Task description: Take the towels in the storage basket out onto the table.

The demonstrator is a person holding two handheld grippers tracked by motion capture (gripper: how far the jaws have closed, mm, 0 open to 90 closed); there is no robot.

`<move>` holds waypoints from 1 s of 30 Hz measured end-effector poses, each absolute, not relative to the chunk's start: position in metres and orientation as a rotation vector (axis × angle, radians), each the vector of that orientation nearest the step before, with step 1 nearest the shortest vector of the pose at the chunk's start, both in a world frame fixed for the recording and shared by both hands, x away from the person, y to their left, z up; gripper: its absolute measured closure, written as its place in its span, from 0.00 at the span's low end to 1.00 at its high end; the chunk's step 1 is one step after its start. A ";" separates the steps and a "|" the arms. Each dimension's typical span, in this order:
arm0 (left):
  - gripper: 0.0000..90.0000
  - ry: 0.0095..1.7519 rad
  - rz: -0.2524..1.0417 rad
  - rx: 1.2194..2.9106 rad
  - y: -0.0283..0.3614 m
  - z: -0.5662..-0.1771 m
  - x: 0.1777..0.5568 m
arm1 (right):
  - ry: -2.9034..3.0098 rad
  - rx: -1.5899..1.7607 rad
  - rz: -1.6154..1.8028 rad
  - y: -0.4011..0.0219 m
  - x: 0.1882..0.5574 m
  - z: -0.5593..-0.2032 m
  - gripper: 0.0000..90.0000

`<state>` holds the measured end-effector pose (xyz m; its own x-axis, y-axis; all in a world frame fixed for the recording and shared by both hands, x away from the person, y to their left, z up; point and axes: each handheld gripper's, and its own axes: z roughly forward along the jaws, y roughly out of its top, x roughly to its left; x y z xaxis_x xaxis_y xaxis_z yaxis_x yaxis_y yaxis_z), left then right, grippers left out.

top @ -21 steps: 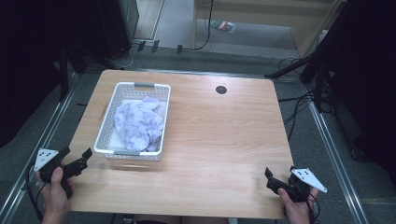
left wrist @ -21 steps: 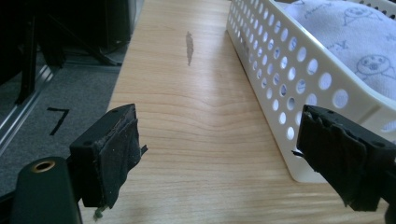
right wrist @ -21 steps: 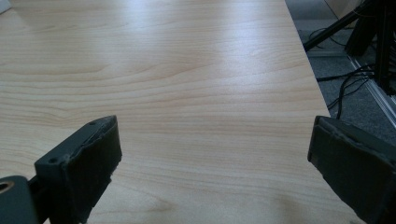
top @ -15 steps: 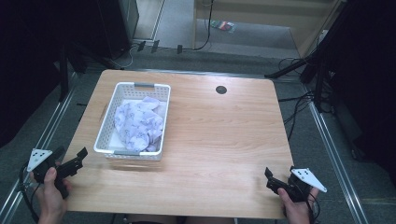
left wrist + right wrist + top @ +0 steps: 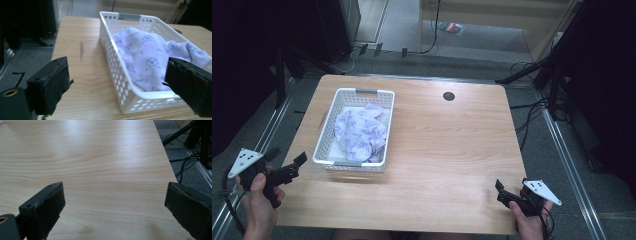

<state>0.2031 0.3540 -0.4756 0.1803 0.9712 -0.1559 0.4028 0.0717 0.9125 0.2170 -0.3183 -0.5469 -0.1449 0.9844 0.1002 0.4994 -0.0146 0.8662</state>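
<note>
the left gripper [image 5: 287, 165] is holding its jaws wide apart with nothing between them, hovering off the table's [image 5: 452, 150] near left corner and facing the white basket [image 5: 328, 150]. a pale printed cloth [image 5: 362, 132] is lying bunched inside that basket. the right gripper [image 5: 502, 192] is also gaping empty, hovering over the near right corner.

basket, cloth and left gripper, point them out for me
basket [image 5: 355, 92] high view, far rim by the grey handle
cloth [image 5: 362, 132] high view, middle of the crumpled printed fabric
left gripper [image 5: 287, 160] high view, midway between its open fingertips
</note>
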 end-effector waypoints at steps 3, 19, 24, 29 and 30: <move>0.02 1.360 0.737 1.531 0.345 -0.469 0.208 | 1.692 1.553 1.088 -0.318 0.217 -0.547 0.03; 0.02 1.360 0.721 1.677 0.295 -0.436 0.260 | 1.698 1.570 1.074 -0.318 0.218 -0.547 0.03; 0.02 1.359 0.698 1.731 0.284 -0.431 0.273 | 1.697 1.573 1.072 -0.318 0.218 -0.547 0.03; 0.01 1.348 0.676 1.836 0.269 -0.429 0.290 | 1.700 1.570 1.066 -0.318 0.218 -0.547 0.03; 0.01 1.348 0.676 1.836 0.269 -0.429 0.290 | 1.700 1.570 1.066 -0.318 0.218 -0.547 0.03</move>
<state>0.2901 0.2691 -0.4287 0.3069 0.9516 -0.0148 0.5570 -0.1670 0.8135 0.2184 -0.3181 -0.5472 -0.1345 0.9860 0.0986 0.5181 -0.0149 0.8552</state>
